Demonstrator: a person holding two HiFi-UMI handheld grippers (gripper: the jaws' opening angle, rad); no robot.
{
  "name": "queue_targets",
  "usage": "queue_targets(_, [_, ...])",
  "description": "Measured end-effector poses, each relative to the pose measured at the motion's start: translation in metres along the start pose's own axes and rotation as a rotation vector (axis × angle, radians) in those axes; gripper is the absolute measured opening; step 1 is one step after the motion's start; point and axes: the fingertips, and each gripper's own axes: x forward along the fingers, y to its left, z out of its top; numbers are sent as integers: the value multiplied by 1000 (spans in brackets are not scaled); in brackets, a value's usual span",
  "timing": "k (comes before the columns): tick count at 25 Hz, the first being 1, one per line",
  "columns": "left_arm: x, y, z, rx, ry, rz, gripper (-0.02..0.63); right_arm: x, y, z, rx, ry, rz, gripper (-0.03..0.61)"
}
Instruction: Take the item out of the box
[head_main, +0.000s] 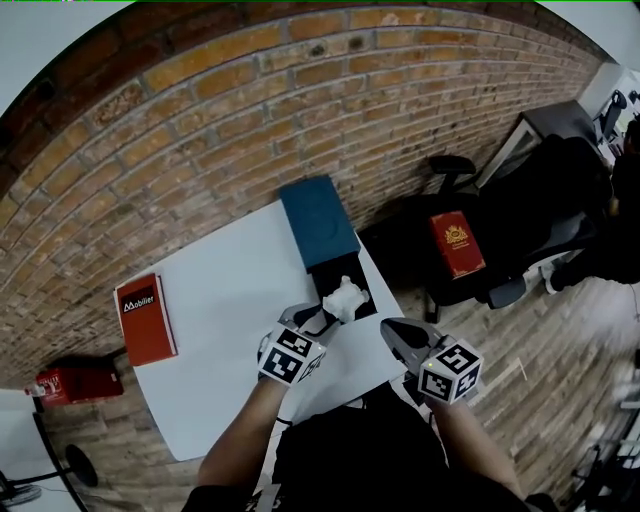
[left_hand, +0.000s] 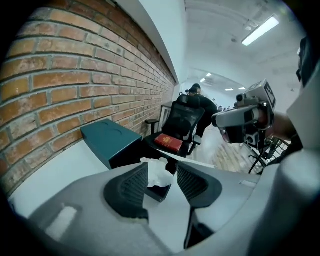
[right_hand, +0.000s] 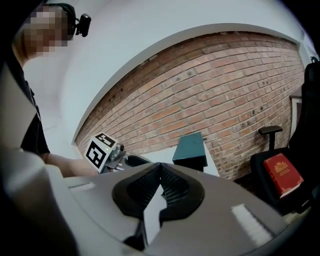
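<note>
A small black open box (head_main: 335, 272) (left_hand: 159, 194) sits near the edge of the white surface (head_main: 230, 320), and every place here is told from it. The crumpled white paper-like item (head_main: 345, 298) (left_hand: 156, 176) lies in this black box and rises above its rim.

The left gripper (head_main: 318, 318) (left_hand: 162, 169) reaches the black box from the person's side, angled downward. Its jaws stand apart. The white item shows in the gap at their tips, not pinched; whether one pad brushes it I cannot tell.

The right gripper (head_main: 390, 328) (right_hand: 160, 167) hangs just beside the black box, off the surface's edge. Its jaws are clenched tip to tip with nothing between them.

A teal rectangular box (head_main: 318, 220) (left_hand: 107, 135) (right_hand: 191, 147) lies directly behind the black box, touching it and running toward the red brick wall (head_main: 200, 130).

A flat red box with white lettering (head_main: 145, 318) lies well apart from the black box, at the surface's far left end.

Beyond the black box on its right side stands a black office chair (head_main: 520, 240), off the surface, with a red book (head_main: 457, 243) (left_hand: 167, 143) (right_hand: 282, 175) flat on its seat.
</note>
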Motion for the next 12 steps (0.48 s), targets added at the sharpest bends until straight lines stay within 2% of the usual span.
queue_targets(7, [33, 10, -16, 31, 123, 46, 184, -6, -26, -5, 33, 26, 33, 0])
queue_targets(12, [45, 25, -25, 71, 176, 109, 184, -17, -40, -3, 48, 18, 33, 2])
